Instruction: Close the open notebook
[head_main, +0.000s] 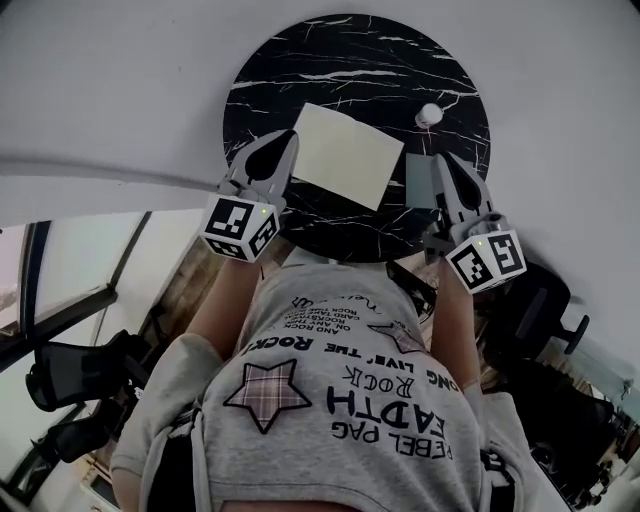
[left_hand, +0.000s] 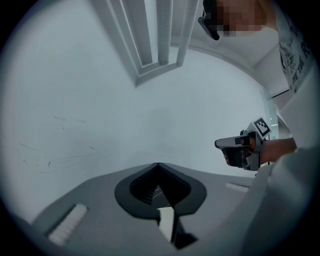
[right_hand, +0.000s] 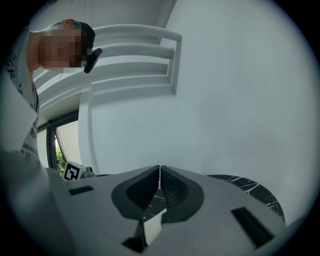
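A pale cream notebook (head_main: 346, 155) lies flat in the middle of the round black marble table (head_main: 300, 60), showing one plain cream face. My left gripper (head_main: 283, 138) hovers at its left edge and my right gripper (head_main: 441, 160) off its right edge; both point away from me over the table. In the left gripper view the jaws (left_hand: 158, 165) meet at the tip with nothing between them. The right gripper's jaws (right_hand: 160, 168) also meet at the tip, empty. A sliver of cream page (left_hand: 166, 222) shows beneath the left jaws, and another cream sliver (right_hand: 152, 227) beneath the right ones.
A small white ball (head_main: 428, 115) rests on the table at the far right. A grey-blue flat rectangle (head_main: 418, 180) lies beside the right gripper. A white wall surrounds the table. Black office chairs (head_main: 80, 375) stand behind me.
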